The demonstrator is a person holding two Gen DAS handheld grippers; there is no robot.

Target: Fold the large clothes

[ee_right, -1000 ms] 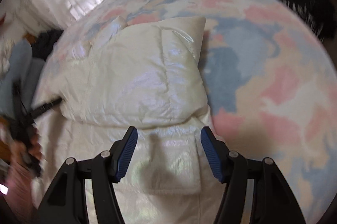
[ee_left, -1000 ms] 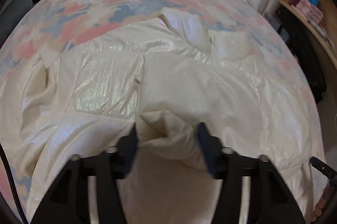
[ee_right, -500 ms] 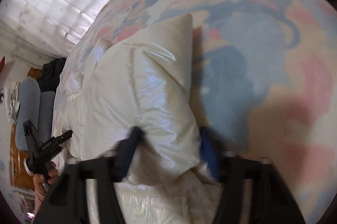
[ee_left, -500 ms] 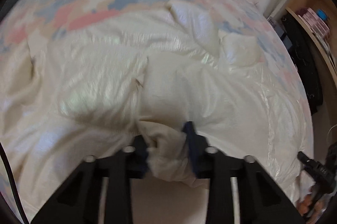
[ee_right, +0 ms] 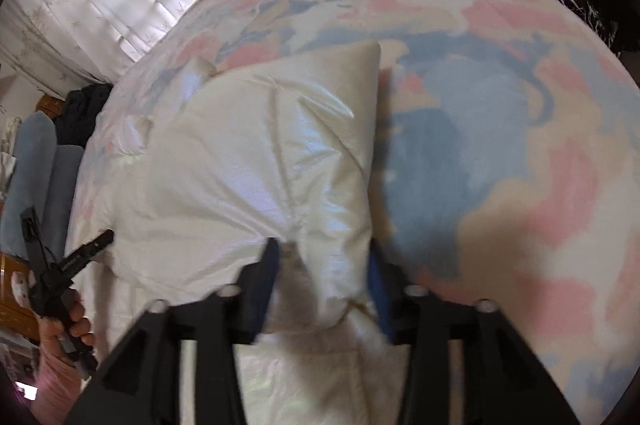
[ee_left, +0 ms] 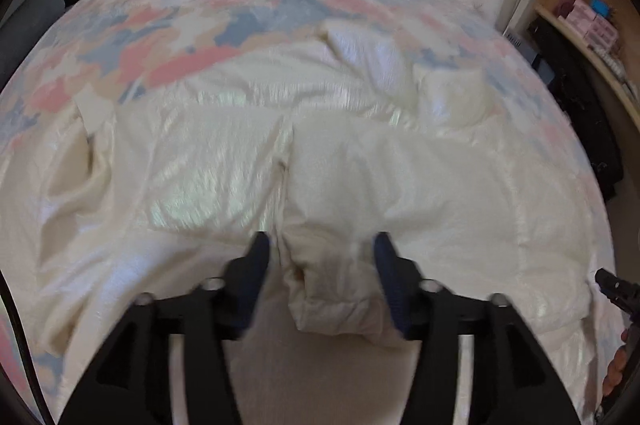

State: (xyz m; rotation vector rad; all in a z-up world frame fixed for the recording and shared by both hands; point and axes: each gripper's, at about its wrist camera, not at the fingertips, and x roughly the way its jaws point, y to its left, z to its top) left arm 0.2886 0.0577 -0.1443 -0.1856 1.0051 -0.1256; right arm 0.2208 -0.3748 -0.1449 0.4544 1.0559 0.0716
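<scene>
**Two claws pinch the puffy coat**

The cream coat [ee_left: 320, 153] lies spread on the bed [ee_left: 168, 25]. The left claw [ee_left: 320, 257] is clamped on a near fold. The right claw [ee_right: 322, 265] is clamped on the coat's right corner.

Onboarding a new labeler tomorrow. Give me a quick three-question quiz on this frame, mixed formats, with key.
1. True or false: the cream puffer jacket lies on a plain white sheet.
2. What sits between the right tool's fingers? A) bare bedspread B) a bunched jacket fold C) nothing
3. Fill in: the bedspread is patterned in pink, cream and ____.

Key: 1 false, the bedspread is patterned. 2 B. 3 blue.
</scene>
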